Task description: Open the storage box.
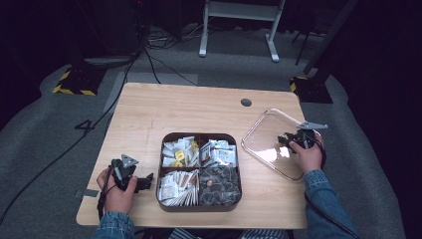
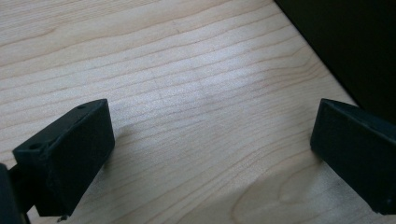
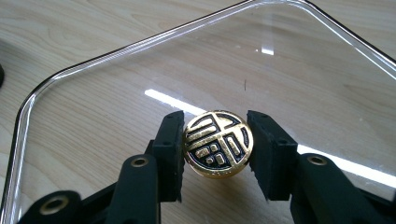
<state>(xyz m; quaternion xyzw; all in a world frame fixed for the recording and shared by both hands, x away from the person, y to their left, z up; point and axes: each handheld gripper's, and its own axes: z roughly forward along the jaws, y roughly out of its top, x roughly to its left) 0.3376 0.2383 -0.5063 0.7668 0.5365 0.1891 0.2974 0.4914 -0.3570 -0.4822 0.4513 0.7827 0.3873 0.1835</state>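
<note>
A clear, rounded-square lid (image 1: 263,142) lies flat at the table's right side, beside a dark four-compartment box (image 1: 200,134) of sachets. My right gripper (image 1: 287,141) reaches over the lid from its right edge. In the right gripper view both pads press on the lid's round gold knob (image 3: 218,142), so the right gripper (image 3: 217,140) is shut on it. The lid's glass (image 3: 116,93) spreads out beyond the knob; I cannot tell whether it rests on the wood. My left gripper (image 1: 147,180) sits on the table left of the box, pointing at it. The left gripper (image 2: 210,154) is open, with bare wood between the jaws.
The box holds white packets (image 1: 178,188), yellow-marked packets (image 1: 179,153), printed sachets (image 1: 219,152) and dark wrapped items (image 1: 219,185). A round cable hole (image 1: 246,102) sits near the far table edge. The lid's right corner is near the table's right edge.
</note>
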